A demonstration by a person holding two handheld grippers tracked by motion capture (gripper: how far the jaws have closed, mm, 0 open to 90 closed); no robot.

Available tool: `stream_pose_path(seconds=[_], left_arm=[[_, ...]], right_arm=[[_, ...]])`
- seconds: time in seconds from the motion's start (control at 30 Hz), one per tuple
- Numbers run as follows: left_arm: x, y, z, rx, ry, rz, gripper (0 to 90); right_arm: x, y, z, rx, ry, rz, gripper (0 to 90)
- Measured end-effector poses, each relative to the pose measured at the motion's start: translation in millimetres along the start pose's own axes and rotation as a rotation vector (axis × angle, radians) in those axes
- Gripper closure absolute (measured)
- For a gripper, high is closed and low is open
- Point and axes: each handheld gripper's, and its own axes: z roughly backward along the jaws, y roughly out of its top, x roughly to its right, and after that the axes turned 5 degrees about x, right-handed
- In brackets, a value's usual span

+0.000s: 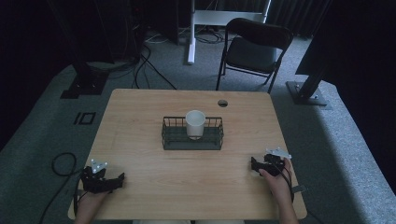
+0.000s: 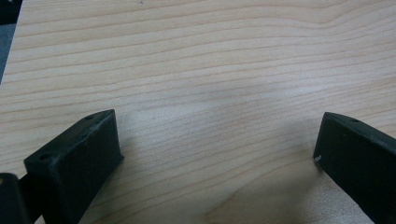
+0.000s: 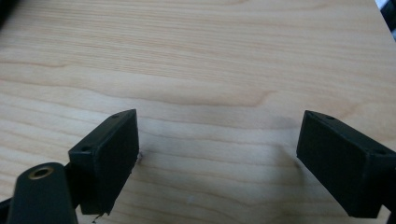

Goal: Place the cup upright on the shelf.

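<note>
One wooden table (image 1: 140, 140) carried one black wire basket (image 1: 192, 134) at its middle, and one white cup (image 1: 195, 124) stood upright inside that basket, toward its far side and near the centre of its length. One round cable hole (image 1: 222, 103) sat in the table just beyond the basket, toward the far edge.

You held two claws, one per hand. Your left claw (image 1: 122, 177) rested near the table's near edge, well apart from the basket on its near-left side. In the left gripper view its two black jaws stood wide apart over bare wood grain, holding nothing (image 2: 217, 149). Your right claw (image 1: 252, 164) lay well apart from the basket on its near-right side, your right hand (image 1: 275, 178) wrapped around it. In the right gripper view its two jaws were likewise spread wide and empty (image 3: 217, 154).

Beyond the table from the basket stood one black folding chair (image 1: 254, 46) on grey carpet.
</note>
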Motion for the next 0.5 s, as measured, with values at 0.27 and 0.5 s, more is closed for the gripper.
stream_pose_path(seconds=[0.27, 0.5], left_arm=[[0.0, 0.0, 0.0, 0.0, 0.0, 0.0, 0.7], [0.0, 0.0, 0.0, 0.0, 0.0, 0.0, 0.7]], right_arm=[[4.1, 0.5, -1.8, -0.02, -0.006, -0.033, 12.7], [3.1, 1.1, -3.1, -0.029, -0.011, -0.014, 11.5]])
